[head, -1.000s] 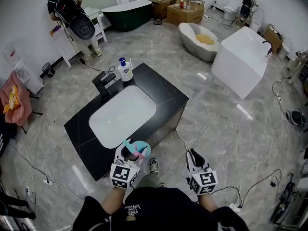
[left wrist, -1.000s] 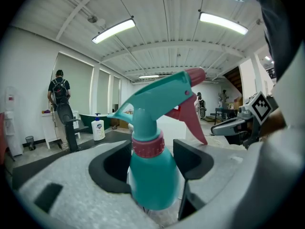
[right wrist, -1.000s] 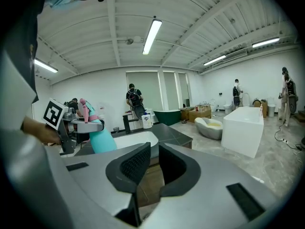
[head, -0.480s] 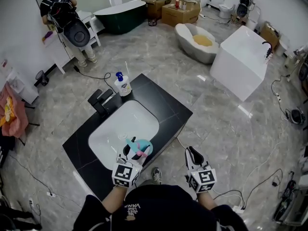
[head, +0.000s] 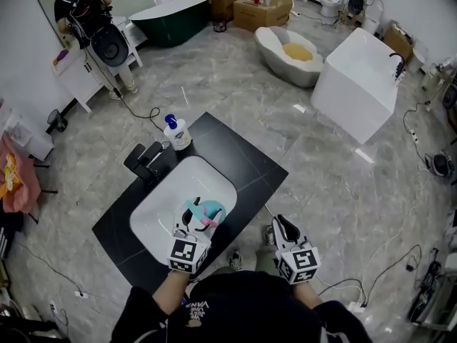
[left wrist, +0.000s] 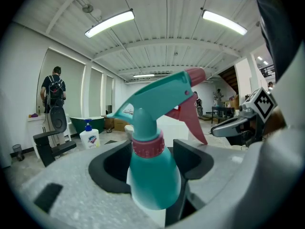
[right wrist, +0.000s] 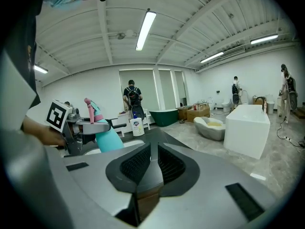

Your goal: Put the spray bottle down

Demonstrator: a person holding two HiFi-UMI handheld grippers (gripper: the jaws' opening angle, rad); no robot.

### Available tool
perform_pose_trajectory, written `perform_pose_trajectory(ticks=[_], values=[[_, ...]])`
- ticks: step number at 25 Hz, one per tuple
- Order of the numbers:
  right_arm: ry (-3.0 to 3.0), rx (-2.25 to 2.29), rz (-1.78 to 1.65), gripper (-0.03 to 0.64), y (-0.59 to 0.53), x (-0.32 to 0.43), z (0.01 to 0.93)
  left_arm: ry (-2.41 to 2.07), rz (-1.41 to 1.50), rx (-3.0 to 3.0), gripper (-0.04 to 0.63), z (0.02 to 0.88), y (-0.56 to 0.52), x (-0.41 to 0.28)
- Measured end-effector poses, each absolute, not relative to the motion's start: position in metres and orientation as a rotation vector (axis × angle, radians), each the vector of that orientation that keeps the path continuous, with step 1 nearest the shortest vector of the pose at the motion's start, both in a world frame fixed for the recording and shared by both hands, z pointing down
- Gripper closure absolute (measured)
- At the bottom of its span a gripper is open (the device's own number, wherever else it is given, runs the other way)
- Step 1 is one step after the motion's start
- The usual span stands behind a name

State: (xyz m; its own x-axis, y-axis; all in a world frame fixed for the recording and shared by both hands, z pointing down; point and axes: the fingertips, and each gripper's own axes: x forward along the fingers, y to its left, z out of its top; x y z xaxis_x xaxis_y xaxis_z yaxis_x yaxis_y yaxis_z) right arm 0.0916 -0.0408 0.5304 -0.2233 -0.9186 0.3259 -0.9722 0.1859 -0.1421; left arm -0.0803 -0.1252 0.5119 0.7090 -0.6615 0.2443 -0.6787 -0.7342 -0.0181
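Observation:
A teal spray bottle [head: 206, 213] with a pink trigger stands upright in my left gripper [head: 194, 223], whose jaws are shut on its body. It hangs over the near rim of the white basin [head: 161, 199] set in the black counter [head: 246, 159]. In the left gripper view the bottle [left wrist: 153, 175] fills the gap between the black pads [left wrist: 195, 159]. My right gripper [head: 283, 229] is shut and empty, held beside the counter's near right corner. From the right gripper view the spray bottle [right wrist: 107, 138] shows at the left.
A black faucet [head: 146, 161] and a white soap dispenser [head: 176, 133] stand at the counter's far end. Beyond are a white tub [head: 357, 84], a grey oval tub [head: 289, 52], a dark green tub [head: 171, 16], boxes and a person [head: 89, 9]. Cables lie on the floor.
Both grippers have moved forward towards the counter. The spray bottle, before short of the counter's near edge, now hangs over the basin's near rim. The grip is unchanged.

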Motion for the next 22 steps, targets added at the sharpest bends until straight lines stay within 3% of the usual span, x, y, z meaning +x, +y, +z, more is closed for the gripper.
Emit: perform_pose_trajectory(ticks=[22], values=[[-2.493,1.429,0.427,0.569,-0.186,0.132,0.534,-1.422,0.446,2.697,0.311,0.539,-0.251,-0.028]])
